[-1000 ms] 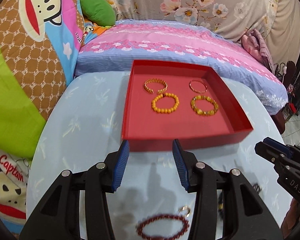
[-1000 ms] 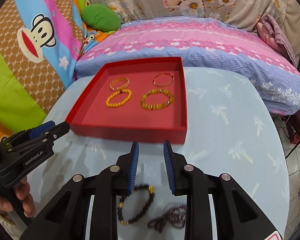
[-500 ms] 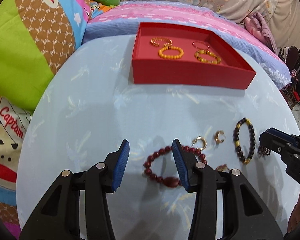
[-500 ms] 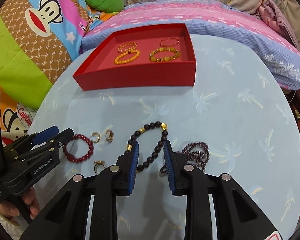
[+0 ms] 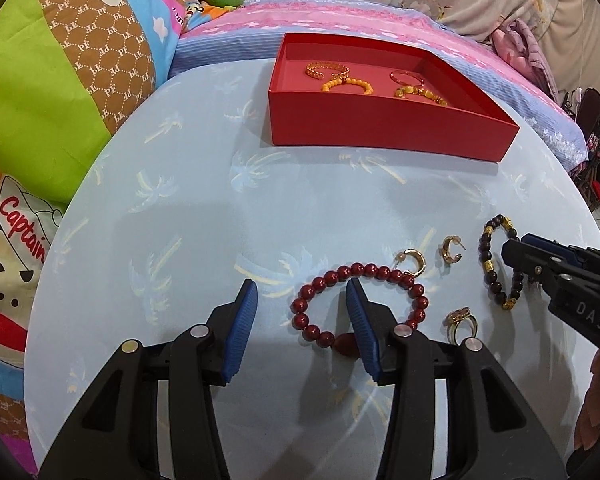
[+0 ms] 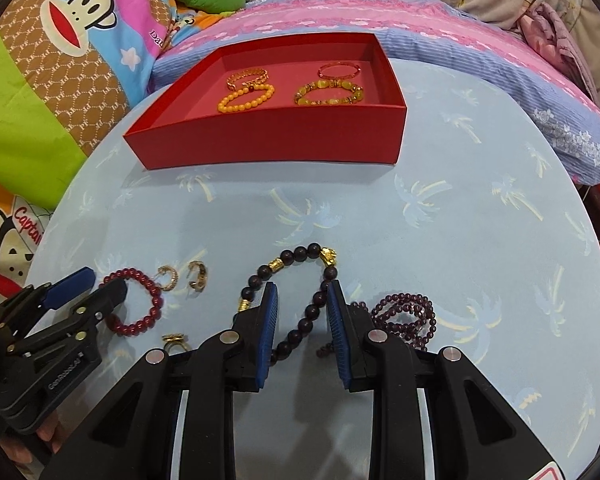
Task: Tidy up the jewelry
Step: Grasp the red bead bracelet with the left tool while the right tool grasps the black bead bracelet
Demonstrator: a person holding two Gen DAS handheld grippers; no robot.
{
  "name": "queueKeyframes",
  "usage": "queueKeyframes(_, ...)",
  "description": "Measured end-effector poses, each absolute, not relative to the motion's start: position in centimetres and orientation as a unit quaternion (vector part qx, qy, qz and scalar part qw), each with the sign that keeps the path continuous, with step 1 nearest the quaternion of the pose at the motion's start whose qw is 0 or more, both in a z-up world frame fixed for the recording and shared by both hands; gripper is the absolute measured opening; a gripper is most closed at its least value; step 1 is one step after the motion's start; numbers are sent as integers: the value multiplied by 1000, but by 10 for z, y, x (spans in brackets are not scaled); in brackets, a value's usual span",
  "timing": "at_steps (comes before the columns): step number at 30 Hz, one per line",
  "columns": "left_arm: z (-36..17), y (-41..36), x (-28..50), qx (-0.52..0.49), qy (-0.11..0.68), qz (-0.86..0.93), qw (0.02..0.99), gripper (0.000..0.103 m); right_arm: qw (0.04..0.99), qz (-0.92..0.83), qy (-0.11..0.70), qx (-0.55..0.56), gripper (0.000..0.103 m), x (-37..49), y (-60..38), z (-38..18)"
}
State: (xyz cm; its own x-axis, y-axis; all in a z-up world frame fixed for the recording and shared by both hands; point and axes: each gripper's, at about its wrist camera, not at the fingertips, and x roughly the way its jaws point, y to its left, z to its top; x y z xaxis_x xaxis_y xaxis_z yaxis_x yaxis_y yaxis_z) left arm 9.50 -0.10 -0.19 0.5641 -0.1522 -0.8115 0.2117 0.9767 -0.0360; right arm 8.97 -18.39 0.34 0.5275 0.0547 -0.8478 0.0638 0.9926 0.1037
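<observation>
While my left gripper (image 5: 302,308) gapes over the red bracelet (image 5: 360,304), my right gripper (image 6: 302,312) straddles the dark bracelet (image 6: 296,300), fingers unclosed.

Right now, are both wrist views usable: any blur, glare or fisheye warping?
Left wrist: sharp; strong fisheye bends the table edge, corners vignetted, soft shadows under the left gripper. Right wrist: equally sharp, with no blur or blown glare; the red box looks skewed by distortion.
</observation>
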Motion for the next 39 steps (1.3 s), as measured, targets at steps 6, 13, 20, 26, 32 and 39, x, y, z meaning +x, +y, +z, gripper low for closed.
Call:
queueKeyframes(6,-3,-4,95,40,448,-103,887,43,873,1,484,58,23,90,-187,0)
queueKeyframes(13,-2,-5,95,37,448,-112,886,24,875,-3,482,51,11,87,-190,-1)
queueKeyframes(20,0,-6,94,25,456,-135,879,8,872,1,485,64,8,83,-191,1)
queueKeyframes(26,5,-6,92,9,463,-145,874,8,878,5,473,77,8,77,-193,14)
queueKeyframes(32,22,-8,93,-1,456,-158,876,8,886,10,455,82,8,77,-195,32)
queueKeyframes(39,49,-15,98,-10,440,-180,880,8,895,14,437,83,8,82,-197,53)
